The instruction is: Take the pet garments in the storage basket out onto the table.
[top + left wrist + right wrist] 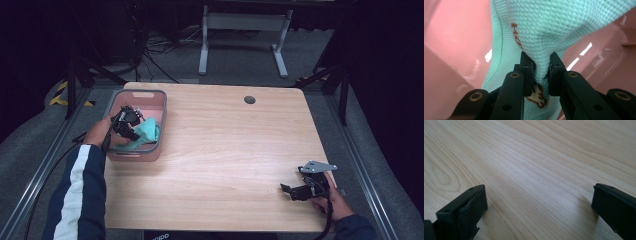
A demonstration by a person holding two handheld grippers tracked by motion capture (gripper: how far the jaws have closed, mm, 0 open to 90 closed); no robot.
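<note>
Left tool (541, 72) pinching mint cloth (554, 27), lettering unreadable

Mint waffle-knit cloth (564, 22) with brown stitched lettering, bunched up inside the pink bin (150, 150) at the bench's left side. One fold is pinched between the left tongs (541, 70), pulled taut into a ridge. Bin has grey rim and handle slot.

Right gripper (539, 202) sitting with jaws spread wide apart, one black jaw rising at lower left of frame, other at lower right edge. Nothing lying between them. Pale wooden table (536, 157) stretching across whole frame, grain running diagonally; jaw shadows falling on wood.
</note>
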